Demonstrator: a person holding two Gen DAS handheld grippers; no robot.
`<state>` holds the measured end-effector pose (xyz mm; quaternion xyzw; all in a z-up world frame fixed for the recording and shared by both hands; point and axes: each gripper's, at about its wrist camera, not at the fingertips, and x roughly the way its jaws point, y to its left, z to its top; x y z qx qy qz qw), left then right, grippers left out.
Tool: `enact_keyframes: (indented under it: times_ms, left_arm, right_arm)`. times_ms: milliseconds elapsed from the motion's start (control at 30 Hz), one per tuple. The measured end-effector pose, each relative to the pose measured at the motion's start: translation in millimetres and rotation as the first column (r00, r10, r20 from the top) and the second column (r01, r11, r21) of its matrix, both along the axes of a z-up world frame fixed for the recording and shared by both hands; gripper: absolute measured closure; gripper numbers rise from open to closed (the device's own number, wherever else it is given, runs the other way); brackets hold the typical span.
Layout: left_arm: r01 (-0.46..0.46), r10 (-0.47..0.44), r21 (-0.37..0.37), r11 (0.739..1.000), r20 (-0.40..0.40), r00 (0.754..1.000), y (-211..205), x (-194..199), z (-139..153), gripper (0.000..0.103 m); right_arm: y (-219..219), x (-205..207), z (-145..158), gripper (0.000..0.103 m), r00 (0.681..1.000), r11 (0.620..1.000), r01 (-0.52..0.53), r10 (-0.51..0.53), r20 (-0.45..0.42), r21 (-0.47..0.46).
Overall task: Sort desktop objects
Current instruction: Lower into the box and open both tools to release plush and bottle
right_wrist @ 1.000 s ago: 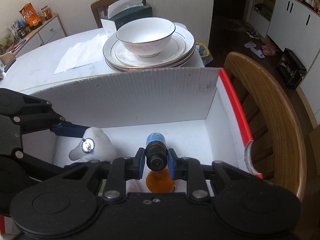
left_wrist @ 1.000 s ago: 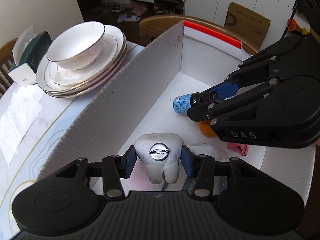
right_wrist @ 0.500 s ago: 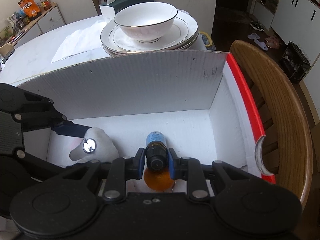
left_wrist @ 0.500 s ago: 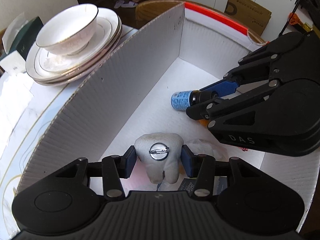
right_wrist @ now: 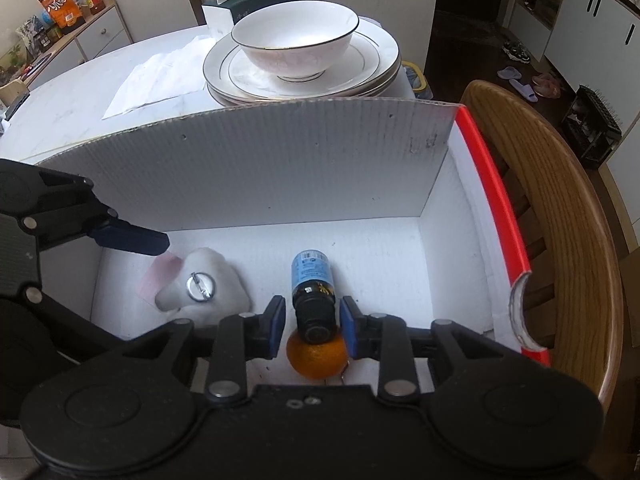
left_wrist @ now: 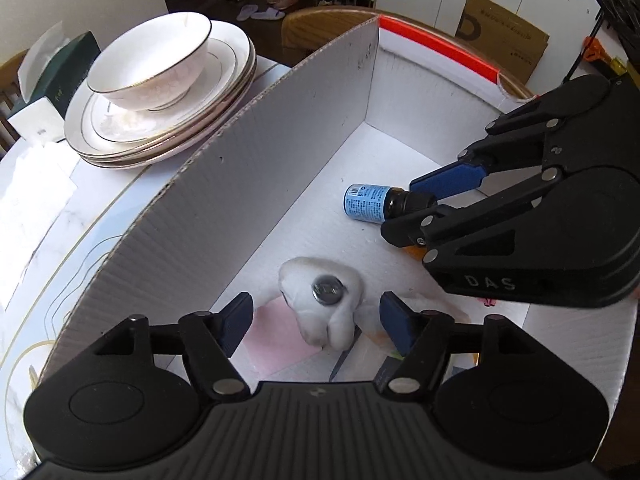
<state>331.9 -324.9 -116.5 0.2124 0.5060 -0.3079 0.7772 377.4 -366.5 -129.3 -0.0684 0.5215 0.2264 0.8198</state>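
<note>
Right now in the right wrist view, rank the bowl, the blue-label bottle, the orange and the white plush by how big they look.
1. Bowl, clearly largest.
2. White plush.
3. Orange and blue-label bottle look about alike; the bottle covers part of the orange, so I won't rank them.

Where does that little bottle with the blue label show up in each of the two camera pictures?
Left wrist view: the bottle lies right of centre on the box floor, cap toward the right claw.
Right wrist view: the bottle is low in the middle, cap toward the camera, resting on an orange.
Shared landmark: the white bowl on stacked plates beyond the box wall.
</note>
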Motion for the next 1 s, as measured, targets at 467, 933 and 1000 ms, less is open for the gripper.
enact_keyframes:
  times_ms: [467, 933, 1000]
  left_arm:
    - [-0.045, 0.062, -0.164, 0.985, 0.102, 0.993, 38, -34, 46, 0.034]
    - [-0.055, 0.109, -0.258, 0.964, 0.198, 0.974, 71, -79, 79, 0.034]
    - [-0.052, 0.107, -0.263, 0.964, 0.201, 0.974, 75, -83, 80, 0.034]
  right_arm:
    - [-18, -33, 29, 0.057, 0.998, 0.996, -0.043, 0.038, 0.057, 0.074]
    - [-19, -73, 58, 0.038, 0.986, 0.989, -0.066, 0.044, 0.159, 0.135]
    - [-17, -79, 61, 0.034, 0.985, 0.989, -0.059, 0.036, 0.171, 0.134]
